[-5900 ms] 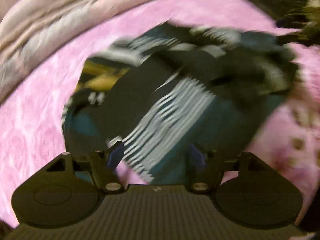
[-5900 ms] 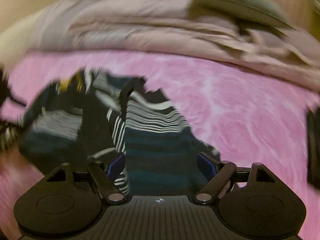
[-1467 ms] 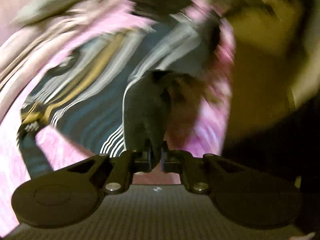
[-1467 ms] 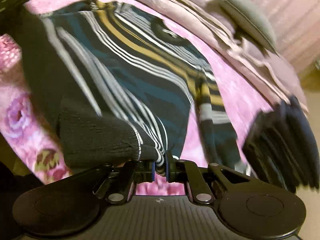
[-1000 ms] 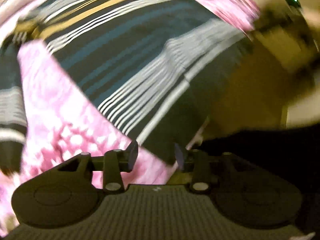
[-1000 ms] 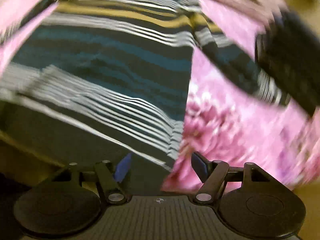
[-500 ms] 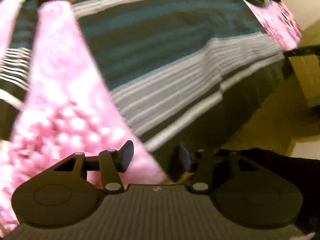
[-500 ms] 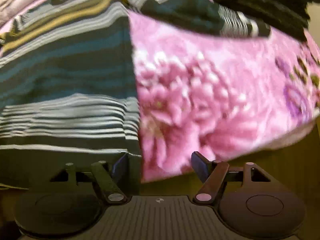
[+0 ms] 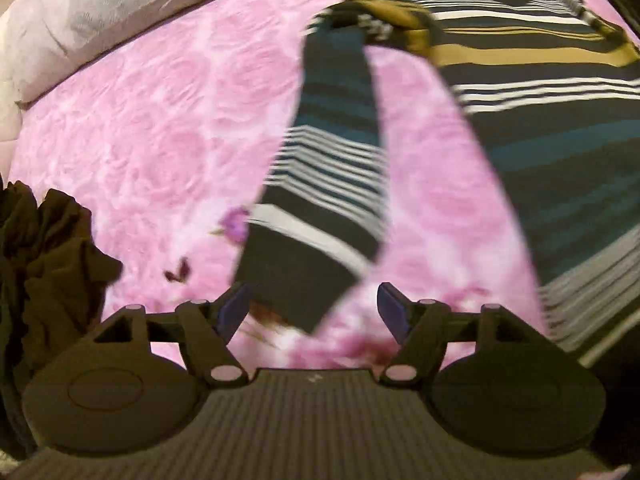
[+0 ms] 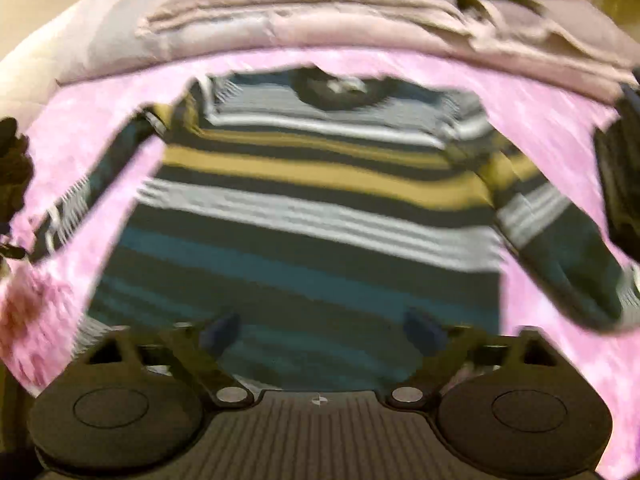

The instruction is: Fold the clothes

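A striped sweater (image 10: 320, 216) in teal, black, white and mustard lies spread flat on the pink floral bedspread (image 10: 552, 128), collar toward the far side. Its left sleeve (image 9: 320, 184) runs down toward my left gripper (image 9: 314, 308), which is open just above the dark cuff with nothing between its fingers. The sweater body (image 9: 560, 140) fills the right of the left wrist view. My right gripper (image 10: 320, 330) is open over the sweater's lower hem, holding nothing. The right sleeve (image 10: 568, 256) lies angled out to the right.
A folded pale pink duvet (image 10: 320, 12) is piled along the far side of the bed. Dark crumpled clothing (image 9: 44, 264) lies at the left, and another dark garment (image 10: 620, 184) sits at the right edge. Bare bedspread (image 9: 160, 128) stretches left of the sleeve.
Both grippers let go of the sweater's hem after spreading it flat. The left one has swung left to the sleeve cuff; the right one has turned to face the sweater's body.
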{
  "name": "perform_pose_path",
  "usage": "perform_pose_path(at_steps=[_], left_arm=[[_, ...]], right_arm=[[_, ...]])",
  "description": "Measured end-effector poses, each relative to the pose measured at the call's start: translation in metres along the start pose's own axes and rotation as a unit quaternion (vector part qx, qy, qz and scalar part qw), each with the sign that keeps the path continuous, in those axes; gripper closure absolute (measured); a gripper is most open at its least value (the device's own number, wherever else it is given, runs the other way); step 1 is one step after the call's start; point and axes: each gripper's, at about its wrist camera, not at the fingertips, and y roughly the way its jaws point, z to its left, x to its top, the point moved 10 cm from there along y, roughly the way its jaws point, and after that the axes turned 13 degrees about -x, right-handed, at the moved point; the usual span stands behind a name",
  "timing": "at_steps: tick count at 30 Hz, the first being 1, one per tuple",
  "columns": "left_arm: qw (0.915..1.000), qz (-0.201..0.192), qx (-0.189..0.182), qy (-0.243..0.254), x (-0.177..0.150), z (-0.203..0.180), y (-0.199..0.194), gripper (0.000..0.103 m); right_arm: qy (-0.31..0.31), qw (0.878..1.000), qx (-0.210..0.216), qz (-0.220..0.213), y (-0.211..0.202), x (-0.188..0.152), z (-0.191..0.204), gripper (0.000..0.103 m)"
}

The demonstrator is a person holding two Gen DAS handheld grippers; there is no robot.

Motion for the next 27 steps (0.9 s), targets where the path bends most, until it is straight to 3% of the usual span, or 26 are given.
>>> perform_pose_path(at_steps=[4,8,9,10,11,12,14,15,17,19,20,23,26,27], left_arm=[[0.9994,0.006,-0.034,-0.001,0.005,0.042,0.037,0.037],[0.9947,-0.006,-0.102,0.009,0.012,0.054,0.056,0.039],[0.9938,-0.014,-0.108,0.02,0.014,0.058,0.048,0.048],[0.9928,-0.023,-0.114,0.032,0.016,0.062,0.04,0.074],[0.9914,-0.031,-0.119,0.043,0.019,0.066,0.032,0.092],[0.9899,-0.039,-0.125,0.054,0.021,0.07,0.024,0.101],[0.9867,-0.058,-0.129,0.08,0.026,0.079,0.005,0.101],[0.9863,-0.081,-0.089,0.112,0.03,0.094,-0.016,0.101],[0.9763,-0.126,-0.007,0.176,0.038,0.122,-0.062,0.101],[0.9556,-0.157,0.083,0.235,0.037,0.149,-0.102,0.101],[0.9465,-0.159,0.11,0.259,0.033,0.158,-0.114,0.101],[0.9377,-0.12,0.131,0.299,0.006,0.167,-0.106,0.101],[0.9365,-0.053,0.125,0.323,-0.026,0.166,-0.071,0.099],[0.9406,-0.046,0.116,0.316,-0.034,0.164,-0.064,0.099]], right_arm=[[-0.005,1.0,0.002,0.011,0.011,0.009,0.059,0.008],[0.005,0.999,-0.011,0.043,0.025,0.01,0.117,0.008],[0.007,0.999,-0.016,0.051,0.028,0.011,0.131,0.008],[0.009,0.998,-0.021,0.058,0.031,0.013,0.145,0.008],[0.013,0.998,-0.023,0.064,0.032,0.015,0.159,0.008],[0.018,0.997,-0.023,0.068,0.032,0.016,0.169,0.008],[0.016,0.997,-0.022,0.068,0.031,0.026,0.191,0.008],[0.014,0.997,-0.022,0.068,0.03,0.031,0.202,0.008],[-0.004,0.998,-0.018,0.059,0.027,0.047,0.224,0.008],[-0.018,0.998,-0.012,0.051,0.026,0.057,0.239,0.008],[-0.024,0.999,-0.009,0.048,0.026,0.063,0.247,0.008],[-0.023,0.998,-0.008,0.052,0.031,0.068,0.259,0.008],[-0.013,0.998,-0.011,0.067,0.036,0.065,0.261,0.008],[-0.012,0.997,-0.014,0.072,0.036,0.061,0.258,0.008]])
